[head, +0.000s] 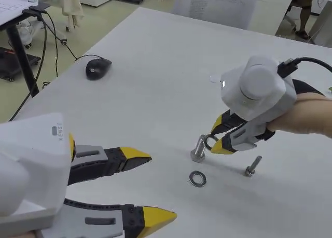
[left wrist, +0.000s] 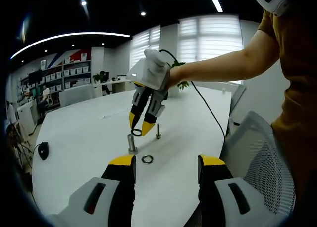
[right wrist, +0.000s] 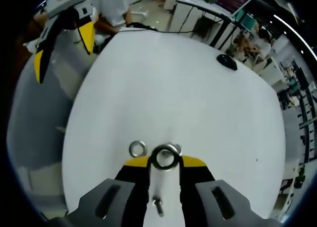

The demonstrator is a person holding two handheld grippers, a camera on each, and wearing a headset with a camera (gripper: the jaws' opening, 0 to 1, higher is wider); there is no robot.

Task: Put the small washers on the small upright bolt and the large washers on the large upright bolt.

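My right fingers [head: 223, 147]: clamped on a large washer [right wrist: 165, 157], just beside the large bolt [head: 199, 149] top.
My left fingers [head: 134, 155]: apart, toward the tabletop [head: 155, 82] near edge.

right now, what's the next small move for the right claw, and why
Probably lower the right claw slightly, centring its washer over the larger upright bolt, then let go. The claw is shut on the washer, which hangs right beside the bolt's tip, not yet threaded over it.

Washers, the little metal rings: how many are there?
2. One washer is pinched in the right claw beside the large bolt's top; the other washer lies flat on the table near it. More could be hidden.
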